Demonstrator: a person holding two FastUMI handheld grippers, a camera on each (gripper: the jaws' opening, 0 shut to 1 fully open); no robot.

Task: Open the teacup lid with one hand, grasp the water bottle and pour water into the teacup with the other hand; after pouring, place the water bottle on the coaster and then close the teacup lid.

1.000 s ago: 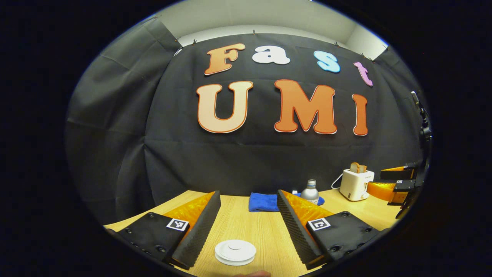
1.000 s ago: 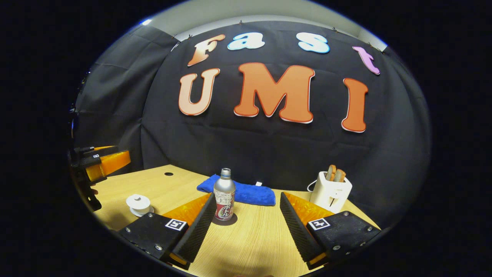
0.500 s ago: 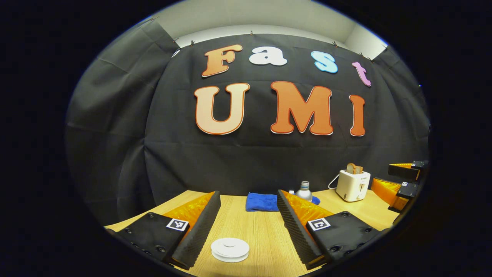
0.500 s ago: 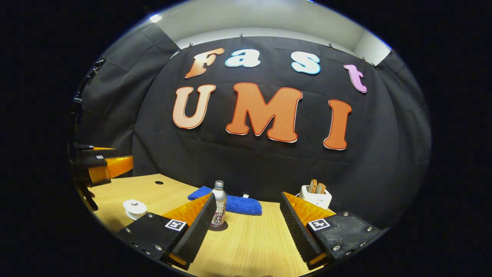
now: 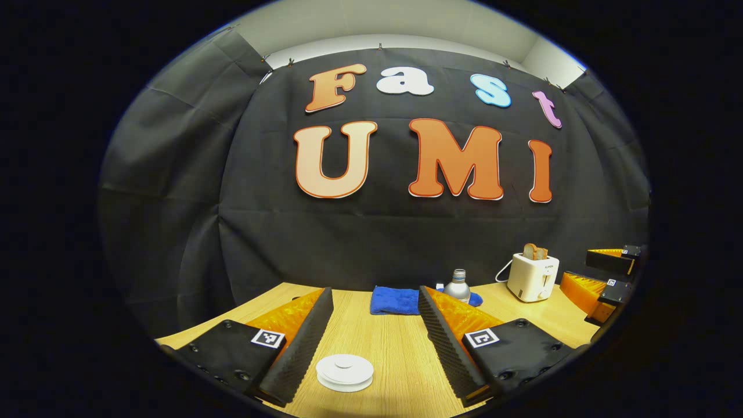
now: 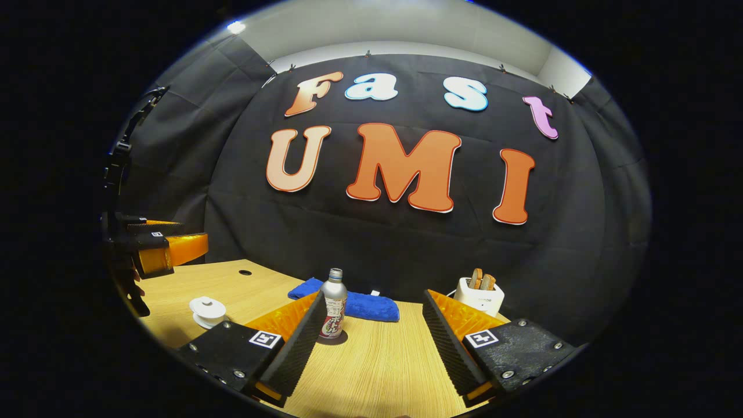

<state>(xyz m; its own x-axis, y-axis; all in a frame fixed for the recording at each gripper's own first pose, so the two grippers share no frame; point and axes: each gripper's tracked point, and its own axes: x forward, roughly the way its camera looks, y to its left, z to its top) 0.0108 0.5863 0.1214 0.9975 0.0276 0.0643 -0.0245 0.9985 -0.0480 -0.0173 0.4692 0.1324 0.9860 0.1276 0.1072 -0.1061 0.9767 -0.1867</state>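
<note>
From where I stand, the left gripper [image 5: 374, 316] hangs over the wooden table [image 5: 395, 354] with its fingers spread wide and nothing between them. In the left gripper view the white teacup [image 5: 345, 373], lid on, sits low at about 6 o'clock, just inside the left finger's foam pad and apart from it. At 1 o'clock beyond the right finger stands the water bottle [image 5: 458, 286], upright, with a blue cloth [image 5: 395, 301] beside it. A white toaster [image 5: 533, 276] holding bread stands at 2 o'clock.

The right gripper [image 6: 371, 316] is also wide open and empty. In the right gripper view the bottle stands on a dark round coaster [image 6: 339, 338] at about 11 o'clock, its lower part hidden behind the left finger's tip; I cannot tell whether they touch. The teacup sits at 9 o'clock, near the other gripper.
</note>
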